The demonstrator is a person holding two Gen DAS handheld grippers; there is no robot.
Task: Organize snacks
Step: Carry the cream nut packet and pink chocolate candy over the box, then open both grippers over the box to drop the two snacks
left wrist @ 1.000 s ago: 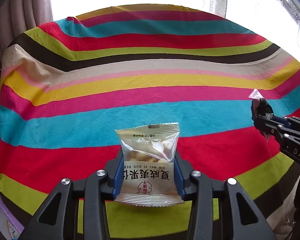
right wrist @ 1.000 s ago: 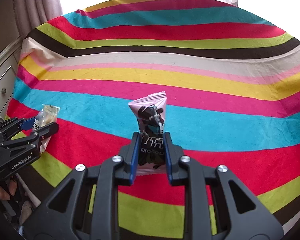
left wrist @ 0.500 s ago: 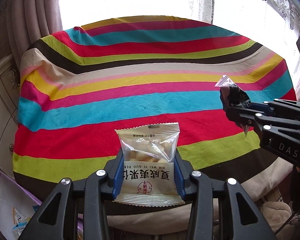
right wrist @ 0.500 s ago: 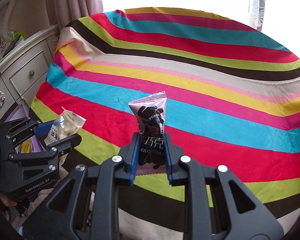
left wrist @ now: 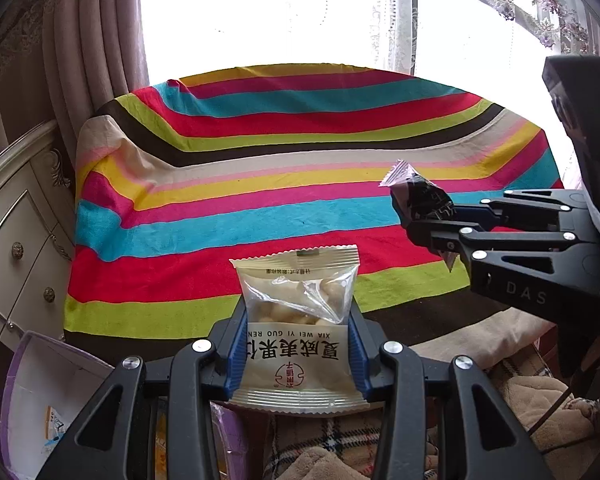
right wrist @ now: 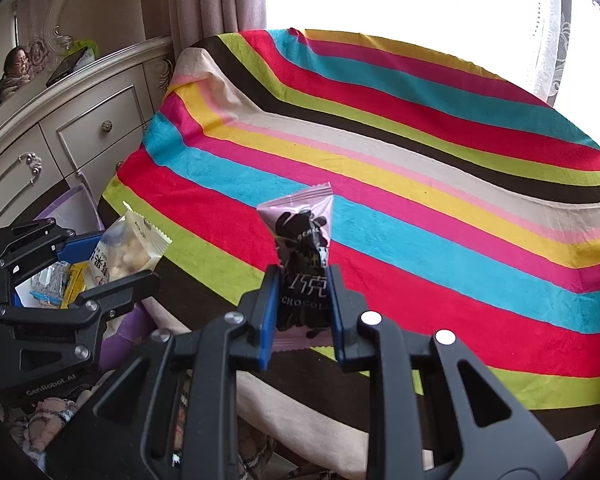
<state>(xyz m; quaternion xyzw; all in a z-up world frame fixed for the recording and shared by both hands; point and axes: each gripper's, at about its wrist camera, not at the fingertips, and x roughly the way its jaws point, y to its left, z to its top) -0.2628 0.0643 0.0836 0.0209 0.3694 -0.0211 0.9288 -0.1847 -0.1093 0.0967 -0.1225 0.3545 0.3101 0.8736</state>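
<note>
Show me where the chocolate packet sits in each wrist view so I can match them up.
Left wrist view: the chocolate packet is at the right edge, sticking out of the right gripper that comes in from the side.
Right wrist view: bottom centre, upright between that gripper's shut jaws.
Shared landmark: the striped cloth, whose turquoise stripe runs behind the packet in both views.

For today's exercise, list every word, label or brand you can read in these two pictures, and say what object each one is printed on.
"XIA WEI YI GUO REN", upside down: clear nut packet in the left tongs.
"CHOCOLA", cut off: pink and black chocolate packet in the right tongs.
"DAS": right tongs' side.
"GenRobot.AI": left tongs' side.
Chinese characters on both packets: not transcribed.
Small print on the nut packet's top: too small.
</note>
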